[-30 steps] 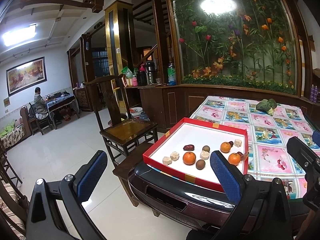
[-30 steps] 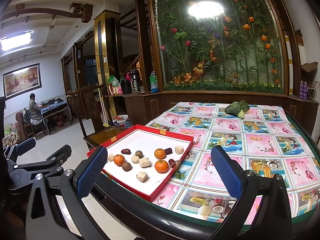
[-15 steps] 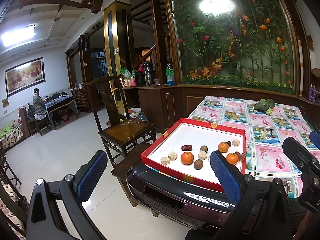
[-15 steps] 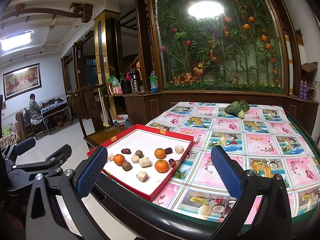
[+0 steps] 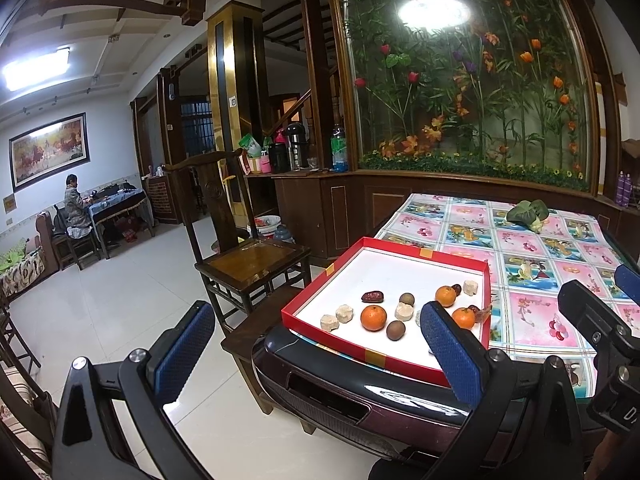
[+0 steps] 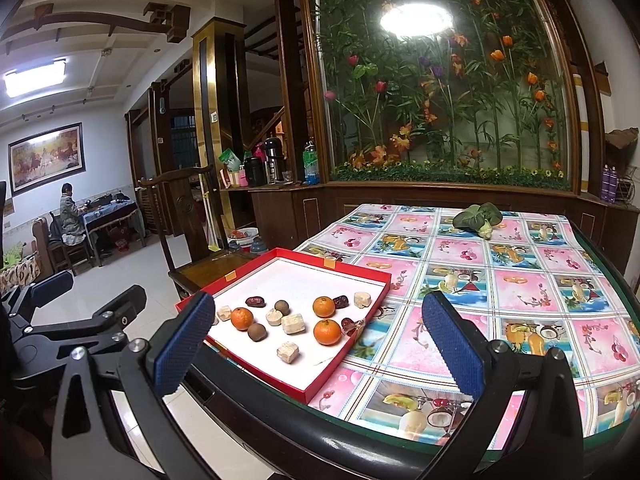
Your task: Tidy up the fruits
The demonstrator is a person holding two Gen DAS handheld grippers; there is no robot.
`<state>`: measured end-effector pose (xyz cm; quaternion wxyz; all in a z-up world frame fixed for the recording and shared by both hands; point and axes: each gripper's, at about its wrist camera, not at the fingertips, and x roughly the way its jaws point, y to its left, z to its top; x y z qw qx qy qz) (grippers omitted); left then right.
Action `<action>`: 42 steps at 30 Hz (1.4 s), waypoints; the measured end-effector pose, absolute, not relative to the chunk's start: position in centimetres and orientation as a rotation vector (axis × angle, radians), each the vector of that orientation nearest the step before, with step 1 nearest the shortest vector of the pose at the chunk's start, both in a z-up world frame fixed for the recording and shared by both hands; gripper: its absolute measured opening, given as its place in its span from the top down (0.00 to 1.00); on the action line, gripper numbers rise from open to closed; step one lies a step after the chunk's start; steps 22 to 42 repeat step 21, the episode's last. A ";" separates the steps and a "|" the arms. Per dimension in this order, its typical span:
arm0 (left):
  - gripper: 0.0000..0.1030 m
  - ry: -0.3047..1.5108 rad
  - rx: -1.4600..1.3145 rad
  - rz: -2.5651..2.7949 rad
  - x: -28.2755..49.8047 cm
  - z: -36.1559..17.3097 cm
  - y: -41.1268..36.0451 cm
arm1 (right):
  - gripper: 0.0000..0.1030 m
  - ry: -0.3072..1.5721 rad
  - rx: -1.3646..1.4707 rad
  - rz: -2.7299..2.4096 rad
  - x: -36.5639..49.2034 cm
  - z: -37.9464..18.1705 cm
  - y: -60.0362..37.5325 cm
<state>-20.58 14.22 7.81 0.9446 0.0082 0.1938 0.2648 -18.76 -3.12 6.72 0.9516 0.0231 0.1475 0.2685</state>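
A red tray (image 5: 404,368) with a white floor lies at the table's near left corner; it also shows in the right wrist view (image 6: 336,364). In it lie three oranges (image 6: 327,332), brown round fruits (image 6: 256,332), dark red dates (image 6: 255,301) and pale chunks (image 6: 293,323). My left gripper (image 5: 316,352) is open and empty, held short of the table, left of the tray. My right gripper (image 6: 316,340) is open and empty, held before the table edge, with the tray between its fingers in view.
The table (image 6: 520,300) has a fruit-print cloth and a dark raised rim (image 6: 320,440). A leafy green vegetable (image 6: 478,218) lies at its far side. A wooden chair (image 5: 248,256) stands left of the table. A person sits at a far desk (image 5: 76,208).
Both grippers stay open and almost still. The left wrist view has shifted slightly, so the tray sits a little further left and lower.
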 end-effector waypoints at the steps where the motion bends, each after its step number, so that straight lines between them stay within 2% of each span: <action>1: 0.00 0.395 0.015 0.539 -20.6 7.8 14.3 | 0.00 0.300 0.046 0.547 -18.8 6.7 -3.1; 42: 0.00 0.358 0.027 0.500 -20.1 8.3 12.4 | 0.00 0.305 0.039 0.547 -18.7 6.2 -2.7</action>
